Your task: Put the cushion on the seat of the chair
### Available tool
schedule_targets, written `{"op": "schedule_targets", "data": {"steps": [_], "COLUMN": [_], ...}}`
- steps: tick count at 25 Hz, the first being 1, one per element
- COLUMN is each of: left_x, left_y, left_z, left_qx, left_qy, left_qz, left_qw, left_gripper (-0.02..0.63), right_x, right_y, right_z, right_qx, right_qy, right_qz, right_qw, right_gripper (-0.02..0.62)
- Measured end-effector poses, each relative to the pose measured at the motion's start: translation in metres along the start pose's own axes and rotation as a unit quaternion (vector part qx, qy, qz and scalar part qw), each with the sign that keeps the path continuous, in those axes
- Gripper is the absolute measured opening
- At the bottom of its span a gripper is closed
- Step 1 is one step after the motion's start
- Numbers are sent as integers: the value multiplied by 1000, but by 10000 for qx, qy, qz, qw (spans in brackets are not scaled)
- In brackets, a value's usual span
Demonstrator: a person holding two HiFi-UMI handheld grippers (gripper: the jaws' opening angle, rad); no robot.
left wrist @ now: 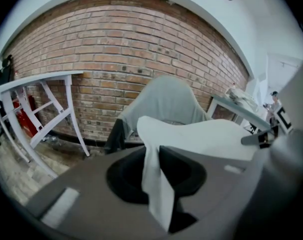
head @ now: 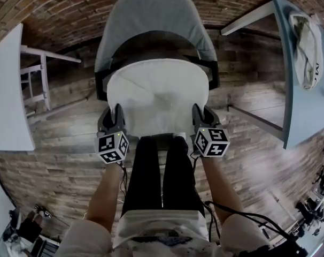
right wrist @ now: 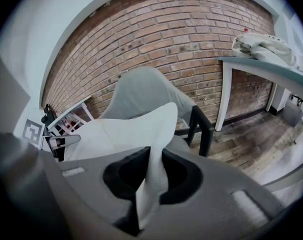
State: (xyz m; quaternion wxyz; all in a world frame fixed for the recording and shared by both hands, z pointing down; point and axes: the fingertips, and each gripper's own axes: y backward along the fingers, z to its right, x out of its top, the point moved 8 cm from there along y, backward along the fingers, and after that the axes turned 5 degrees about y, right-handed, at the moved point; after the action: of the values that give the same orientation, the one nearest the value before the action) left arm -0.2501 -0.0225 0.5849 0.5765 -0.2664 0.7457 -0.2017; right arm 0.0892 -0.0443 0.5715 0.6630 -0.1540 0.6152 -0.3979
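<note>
A white fabric cushion (head: 157, 92) is held over a grey padded chair (head: 151, 20). It is clamped by the left tongs (head: 113, 118) and right tongs (head: 201, 116).

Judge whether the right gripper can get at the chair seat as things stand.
Probably yes: the right gripper, shut on the cushion, is at the front of the chair; only the cushion is in between.

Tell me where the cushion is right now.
In the head view the white cushion is centre frame, over the seat of the grey chair, its near corners clamped by the left gripper and the right gripper.
</note>
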Motion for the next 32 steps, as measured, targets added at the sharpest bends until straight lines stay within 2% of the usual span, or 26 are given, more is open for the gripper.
{"op": "schedule_targets", "data": {"steps": [17, 32], "left_x": [-74, -117], "left_y": [-104, -134], "left_z": [-25, -42], "left_qx": [220, 510], "left_qy": [-62, -176], "left_qz": [-239, -435], "left_qw": [9995, 9976], "left_gripper": [57, 63], "right_x": [-70, -100], "right_y": [-116, -154], "right_z": [45, 70], "right_qx": [37, -46], "right_qy": [-227, -89], "right_qz": [-311, -369], "right_qw": [9993, 9993], "right_gripper": [49, 52]}}
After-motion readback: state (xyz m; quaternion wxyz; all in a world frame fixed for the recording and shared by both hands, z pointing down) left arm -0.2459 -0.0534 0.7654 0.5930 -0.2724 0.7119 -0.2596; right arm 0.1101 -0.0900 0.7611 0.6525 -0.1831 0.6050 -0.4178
